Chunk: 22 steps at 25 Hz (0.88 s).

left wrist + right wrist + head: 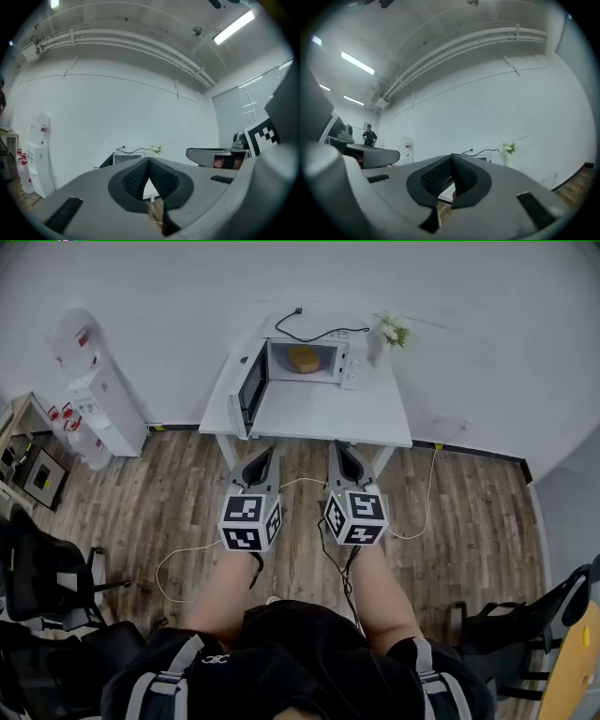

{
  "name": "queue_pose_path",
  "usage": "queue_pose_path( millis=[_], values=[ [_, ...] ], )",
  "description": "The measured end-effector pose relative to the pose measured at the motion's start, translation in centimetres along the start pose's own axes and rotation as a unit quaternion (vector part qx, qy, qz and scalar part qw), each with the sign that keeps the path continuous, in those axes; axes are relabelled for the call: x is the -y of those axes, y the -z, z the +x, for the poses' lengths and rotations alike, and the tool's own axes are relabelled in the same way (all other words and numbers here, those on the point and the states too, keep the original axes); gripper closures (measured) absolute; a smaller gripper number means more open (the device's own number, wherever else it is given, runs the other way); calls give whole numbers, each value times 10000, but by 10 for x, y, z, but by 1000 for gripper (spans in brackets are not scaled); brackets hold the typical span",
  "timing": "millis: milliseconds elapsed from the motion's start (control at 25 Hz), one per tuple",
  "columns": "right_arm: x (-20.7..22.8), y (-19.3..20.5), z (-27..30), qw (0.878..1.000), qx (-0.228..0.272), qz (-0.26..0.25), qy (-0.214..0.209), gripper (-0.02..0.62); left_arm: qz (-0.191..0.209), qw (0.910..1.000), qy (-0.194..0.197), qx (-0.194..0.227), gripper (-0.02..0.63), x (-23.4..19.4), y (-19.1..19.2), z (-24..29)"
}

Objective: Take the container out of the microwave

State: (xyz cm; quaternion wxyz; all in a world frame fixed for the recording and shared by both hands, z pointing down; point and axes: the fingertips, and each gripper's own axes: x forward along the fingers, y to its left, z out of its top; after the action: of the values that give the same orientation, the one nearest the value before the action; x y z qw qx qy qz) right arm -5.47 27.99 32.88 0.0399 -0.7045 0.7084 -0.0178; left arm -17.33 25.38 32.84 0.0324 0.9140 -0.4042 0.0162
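Observation:
A white microwave (302, 362) stands on a white table (375, 418) by the far wall, its door (251, 390) swung open to the left. Inside sits a yellow-orange container (303, 358). My left gripper (261, 458) and right gripper (343, 455) are held side by side over the wooden floor, short of the table's front edge, both pointing level at it. Both are shut with nothing between the jaws. In the left gripper view the jaw tips (148, 161) meet below the distant microwave (123, 158). In the right gripper view the tips (451, 155) also meet.
A vase of white flowers (391, 334) stands right of the microwave, and a black cable (314, 334) runs behind it. A water dispenser (103, 395) stands at left. Office chairs (42, 573) sit at lower left and lower right. A white cable (192, 554) trails on the floor.

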Motion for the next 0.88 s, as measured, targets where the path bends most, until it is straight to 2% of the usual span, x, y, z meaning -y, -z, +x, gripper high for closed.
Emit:
queue_pose_path(
  millis=[320, 560, 880],
  values=[
    [-8, 5, 2, 9998, -3, 174, -94, 595, 36, 9999, 91, -60, 604, -3, 4, 0],
    [-24, 16, 21, 9999, -100, 15, -104, 595, -50, 9997, 158, -157, 604, -24, 13, 9],
    [-42, 18, 50, 9999, 50, -25, 147, 595, 29, 9991, 400, -119, 606, -60, 12, 24]
  ],
)
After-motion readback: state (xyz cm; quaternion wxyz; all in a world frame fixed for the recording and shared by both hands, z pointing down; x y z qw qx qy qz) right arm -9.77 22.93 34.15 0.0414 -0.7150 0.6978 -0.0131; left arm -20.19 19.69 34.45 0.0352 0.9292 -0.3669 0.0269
